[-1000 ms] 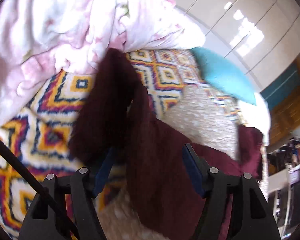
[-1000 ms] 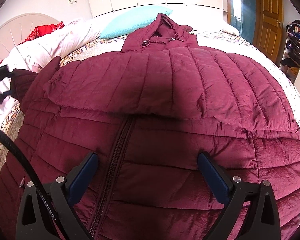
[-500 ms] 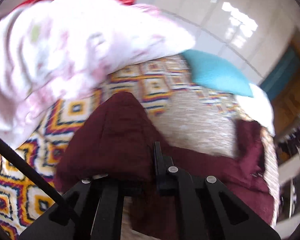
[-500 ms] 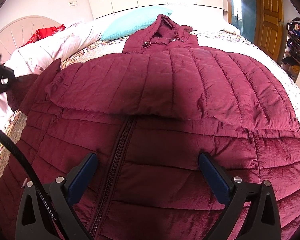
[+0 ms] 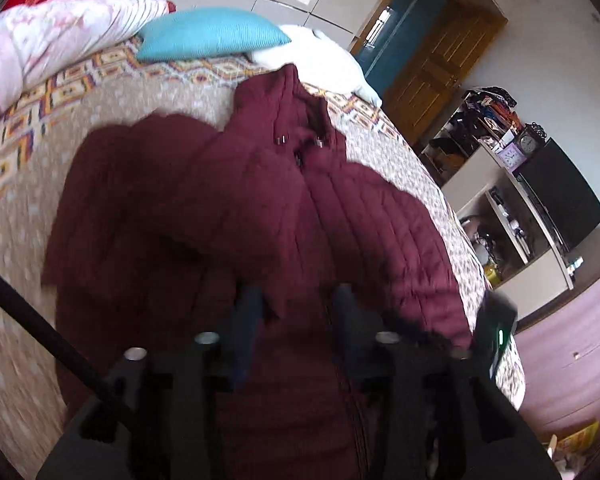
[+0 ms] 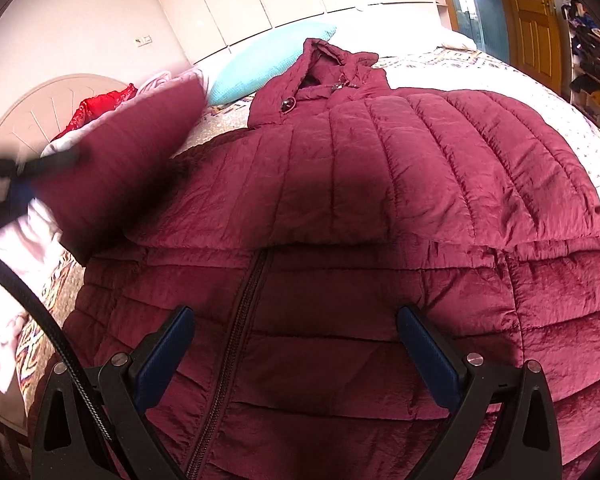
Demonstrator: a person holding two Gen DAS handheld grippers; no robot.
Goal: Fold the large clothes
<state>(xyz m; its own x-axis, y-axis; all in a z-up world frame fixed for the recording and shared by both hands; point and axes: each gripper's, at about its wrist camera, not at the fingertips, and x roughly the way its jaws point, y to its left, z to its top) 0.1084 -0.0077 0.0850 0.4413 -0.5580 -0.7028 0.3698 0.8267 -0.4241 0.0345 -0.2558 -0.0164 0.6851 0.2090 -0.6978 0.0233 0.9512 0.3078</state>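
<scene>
A maroon quilted hooded jacket (image 6: 380,184) lies front up on the bed, zipper down its middle, right sleeve folded across the chest. My right gripper (image 6: 292,344) is open and empty, hovering over the lower front. In the right wrist view my left gripper (image 6: 24,176) sits at the far left, holding the left sleeve (image 6: 120,160) lifted off the bed. In the left wrist view the picture is blurred; the left gripper (image 5: 296,312) hangs over the jacket (image 5: 340,208) with a fold of maroon sleeve (image 5: 148,200) between its fingers.
The bed has a patterned cover (image 5: 52,92). A teal pillow (image 5: 208,32) and a pink and white duvet (image 5: 40,40) lie at its head. A red garment (image 6: 96,108) rests by the headboard. Shelves (image 5: 500,208) and a wooden door (image 5: 432,64) stand beyond the bed's right side.
My left gripper closed on the left sleeve, lifted it and swung right, toward the jacket body. The right gripper stayed open and nearly still.
</scene>
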